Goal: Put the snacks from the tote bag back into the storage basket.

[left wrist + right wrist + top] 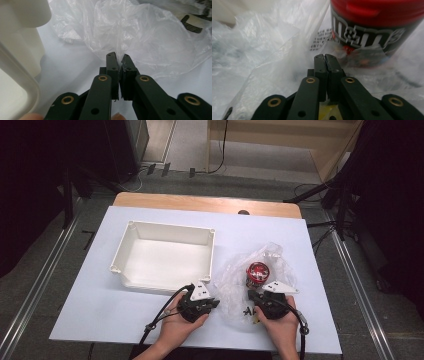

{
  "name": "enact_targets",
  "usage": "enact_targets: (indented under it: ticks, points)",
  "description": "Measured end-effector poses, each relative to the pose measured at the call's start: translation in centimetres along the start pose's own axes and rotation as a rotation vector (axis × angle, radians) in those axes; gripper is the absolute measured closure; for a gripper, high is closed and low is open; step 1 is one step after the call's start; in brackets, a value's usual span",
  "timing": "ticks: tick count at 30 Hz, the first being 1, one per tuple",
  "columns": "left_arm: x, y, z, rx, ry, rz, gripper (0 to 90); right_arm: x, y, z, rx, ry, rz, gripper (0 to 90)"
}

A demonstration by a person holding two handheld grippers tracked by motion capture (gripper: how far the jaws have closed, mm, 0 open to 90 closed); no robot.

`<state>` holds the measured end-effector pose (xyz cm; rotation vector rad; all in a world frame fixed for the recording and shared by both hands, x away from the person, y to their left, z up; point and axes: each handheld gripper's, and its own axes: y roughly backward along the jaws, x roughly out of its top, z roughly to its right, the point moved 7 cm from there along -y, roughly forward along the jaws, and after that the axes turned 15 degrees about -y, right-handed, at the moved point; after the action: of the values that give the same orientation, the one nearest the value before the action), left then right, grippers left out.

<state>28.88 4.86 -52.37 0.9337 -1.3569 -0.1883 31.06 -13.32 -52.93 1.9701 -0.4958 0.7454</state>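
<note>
A crumpled clear plastic bag (235, 275) lies on the white table top, right of centre. Inside it stands a red and black M&M's tub (258, 272), upright. My left gripper (216, 303) sits at the bag's left edge, and in the left gripper view it (119, 58) is shut on a fold of the bag (140, 32). My right gripper (252, 295) is at the bag's near edge, just in front of the tub. In the right gripper view it (325, 58) is shut with the bag's film (262, 50) pinched between the jaws, and the tub (372, 22) looms close behind.
An open white plastic box (125, 245) stands left of the bag, and its corner (17, 50) is close beside my left gripper. The white sheet (100, 310) covers a wooden table with floor rails on both sides. Black lettering marks the bag near the front edge.
</note>
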Motion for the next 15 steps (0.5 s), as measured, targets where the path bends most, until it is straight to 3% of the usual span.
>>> enact_targets:
  ticks: [1,2,6,8,12,15]
  points:
    - [0.0,0.0,0.0,0.0,0.0,0.0,87.9,0.0,0.0,0.0,0.0,0.0,0.0,88.6]
    - [0.0,0.0,0.0,0.0,-0.001,-0.001,87.8,0.8,1.1,-0.6,0.006,0.011,0.078,88.1]
    - [0.0,0.0,0.0,-0.003,0.0,0.0,87.8,2.8,2.4,-2.2,0.038,0.053,0.195,88.4]
    - [0.0,-0.1,0.0,-0.004,-0.003,-0.003,87.8,3.1,2.1,-2.5,0.037,0.058,0.193,88.2]
    - [0.0,0.0,0.0,0.0,-0.003,-0.006,87.8,2.3,-1.4,-2.6,-0.022,0.049,0.098,89.5]
    - [0.0,0.0,0.0,0.001,-0.001,0.004,87.8,1.2,-3.0,-2.4,-0.075,0.082,0.031,90.0]
